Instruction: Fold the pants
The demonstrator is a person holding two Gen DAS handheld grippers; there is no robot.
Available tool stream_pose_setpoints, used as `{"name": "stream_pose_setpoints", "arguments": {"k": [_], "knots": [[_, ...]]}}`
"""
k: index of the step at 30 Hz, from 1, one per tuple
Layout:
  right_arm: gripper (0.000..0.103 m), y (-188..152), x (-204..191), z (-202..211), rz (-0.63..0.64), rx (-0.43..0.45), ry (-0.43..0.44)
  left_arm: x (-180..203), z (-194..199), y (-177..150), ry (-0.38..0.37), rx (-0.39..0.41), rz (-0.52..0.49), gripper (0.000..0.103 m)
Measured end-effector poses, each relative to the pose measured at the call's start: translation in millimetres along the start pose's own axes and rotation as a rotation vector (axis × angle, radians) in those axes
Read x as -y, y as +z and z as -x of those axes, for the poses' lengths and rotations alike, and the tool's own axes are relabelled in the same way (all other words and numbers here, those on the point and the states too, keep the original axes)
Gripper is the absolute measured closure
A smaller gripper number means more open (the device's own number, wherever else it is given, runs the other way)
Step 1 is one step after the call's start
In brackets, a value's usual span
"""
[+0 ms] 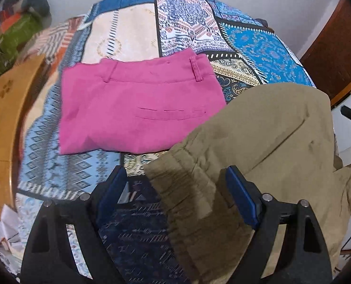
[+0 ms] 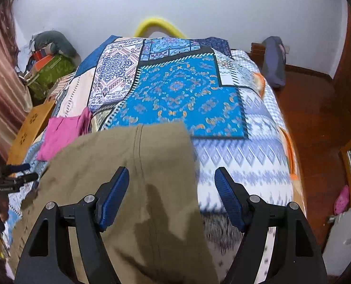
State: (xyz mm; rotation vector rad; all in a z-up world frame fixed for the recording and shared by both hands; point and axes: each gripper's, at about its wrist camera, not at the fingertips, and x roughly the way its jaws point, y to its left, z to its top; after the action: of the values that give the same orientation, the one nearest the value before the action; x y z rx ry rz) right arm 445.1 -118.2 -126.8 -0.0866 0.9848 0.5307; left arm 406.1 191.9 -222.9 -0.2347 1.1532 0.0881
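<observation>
Khaki pants (image 1: 265, 142) lie folded on the patterned bedspread (image 1: 132, 33), with the elastic waistband toward my left gripper (image 1: 175, 179). That gripper is open, its blue pads either side of the waistband edge, not closed on it. In the right wrist view the khaki pants (image 2: 132, 170) spread under my right gripper (image 2: 171, 179), which is open above the cloth's right edge. Pink pants (image 1: 132, 104) lie folded flat further up the bed; they also show in the right wrist view (image 2: 61, 135). The left gripper shows at the left edge of the right wrist view (image 2: 16, 177).
A wooden stool (image 1: 2, 127) stands left of the bed. A green bag (image 2: 49, 75) and clutter sit by the wall at the left. A grey bag (image 2: 275, 61) rests on the red floor at the right. A yellow curved bar (image 2: 158, 26) sits behind the bed's head.
</observation>
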Motion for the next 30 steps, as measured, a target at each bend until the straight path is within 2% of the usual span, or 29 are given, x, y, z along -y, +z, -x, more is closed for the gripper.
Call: {"name": "stream_pose_setpoints", "arguments": {"k": [6,11,12,15,17,18,19,20,21,23,24,26,30], "knots": [[0.032,13,5,-39,-0.01,-0.091,0.019,0,-24,-1,-0.029,-0.061,0.031,0.017],[0.032,11,0,-58,0.003,-0.099,0.004,-9,-35,-6,-0.087,-0.087,0.149,0.015],[0.037,11,0,-59,0.005,-0.093,0.006,-10,-36,-6,-0.095,-0.092,0.161,0.015],[0.062,9,-5,-61,0.021,-0.102,0.047,-7,-37,-5,-0.098,-0.088,0.147,0.017],[0.071,7,-9,-60,0.045,-0.097,0.016,-2,-33,-3,-0.094,-0.077,0.111,0.029],[0.082,7,-11,-59,0.062,-0.096,0.0,3,-31,-2,-0.073,-0.067,0.083,0.03],[0.092,5,-11,-58,0.078,-0.103,-0.015,10,-27,-1,-0.02,-0.044,0.039,0.037],[0.093,4,-11,-56,0.084,-0.103,-0.022,18,-24,-1,0.03,-0.024,-0.012,0.045],[0.094,3,-10,-53,0.086,-0.098,-0.028,28,-20,0,0.076,-0.005,-0.071,0.048],[0.096,-2,-8,-46,0.098,-0.102,-0.035,48,-13,-1,0.161,0.04,-0.172,0.068],[0.096,-6,-7,-43,0.104,-0.107,-0.04,54,-11,-1,0.187,0.053,-0.203,0.072],[0.096,-17,-5,-38,0.123,-0.127,-0.056,68,-4,1,0.174,0.072,-0.25,0.074],[0.096,-35,-6,-31,0.189,-0.161,-0.088,78,4,10,0.152,0.072,-0.247,0.074]]}}
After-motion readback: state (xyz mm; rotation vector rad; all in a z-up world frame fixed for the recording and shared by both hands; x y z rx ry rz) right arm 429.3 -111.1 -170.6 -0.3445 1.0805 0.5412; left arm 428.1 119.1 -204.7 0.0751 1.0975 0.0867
